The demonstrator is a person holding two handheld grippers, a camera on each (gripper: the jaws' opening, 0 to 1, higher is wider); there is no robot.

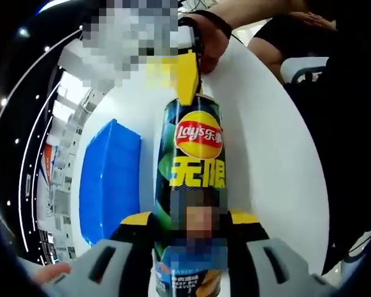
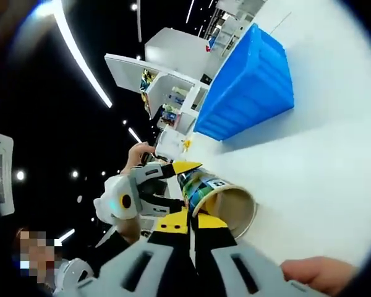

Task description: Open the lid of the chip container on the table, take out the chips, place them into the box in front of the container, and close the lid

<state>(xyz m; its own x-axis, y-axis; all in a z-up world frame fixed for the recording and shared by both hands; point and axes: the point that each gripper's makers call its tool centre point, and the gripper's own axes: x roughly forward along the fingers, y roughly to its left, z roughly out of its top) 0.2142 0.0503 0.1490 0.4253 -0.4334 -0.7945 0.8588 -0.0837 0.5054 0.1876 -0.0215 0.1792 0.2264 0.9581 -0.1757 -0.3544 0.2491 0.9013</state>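
Chip container (image 1: 191, 185) lengthwise (mouth away)

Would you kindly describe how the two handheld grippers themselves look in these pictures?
Left gripper: light grey moulded jaw bodies with dark slots, black inner faces and yellow angular tips. Right gripper: the same grey, black and yellow build. Seen from the right gripper view, the left gripper has a white-grey housing with a round yellow disc.
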